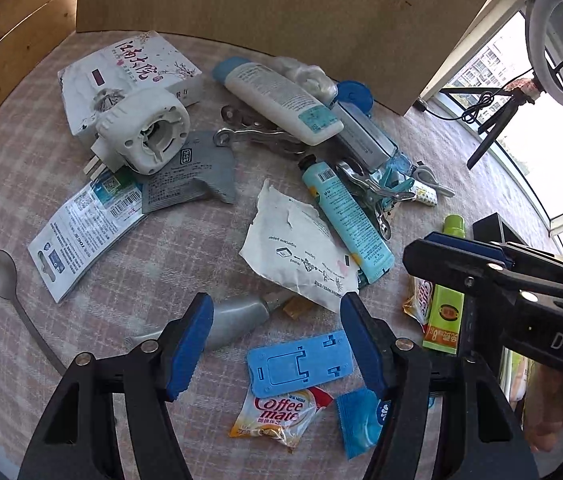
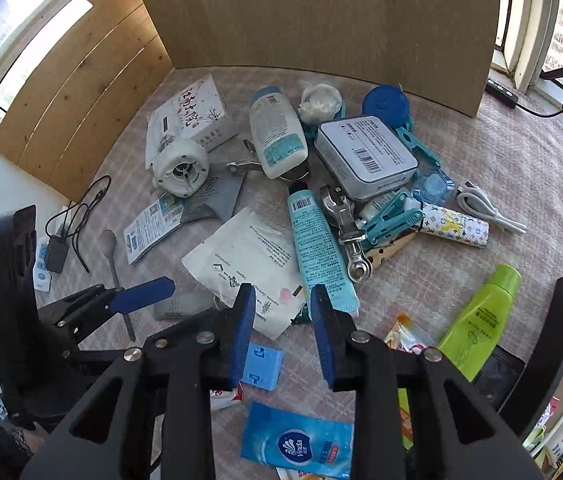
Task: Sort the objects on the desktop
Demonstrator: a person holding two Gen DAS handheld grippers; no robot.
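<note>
Above the messy tabletop [image 1: 81,264], both grippers point steeply down: the left gripper [image 1: 277,344] wide and empty, the right gripper [image 2: 283,332] narrower, holding nothing.

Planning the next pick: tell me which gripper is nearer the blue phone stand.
Left. The left gripper hangs open right over the blue phone stand, which lies between its fingers in its view. The right gripper is off to one side, nearer the green tube.

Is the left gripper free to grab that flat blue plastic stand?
Probably yes. The left gripper hangs open right above the blue stand, which lies flat and uncovered; only a coffee creamer packet touches its near edge.
</note>
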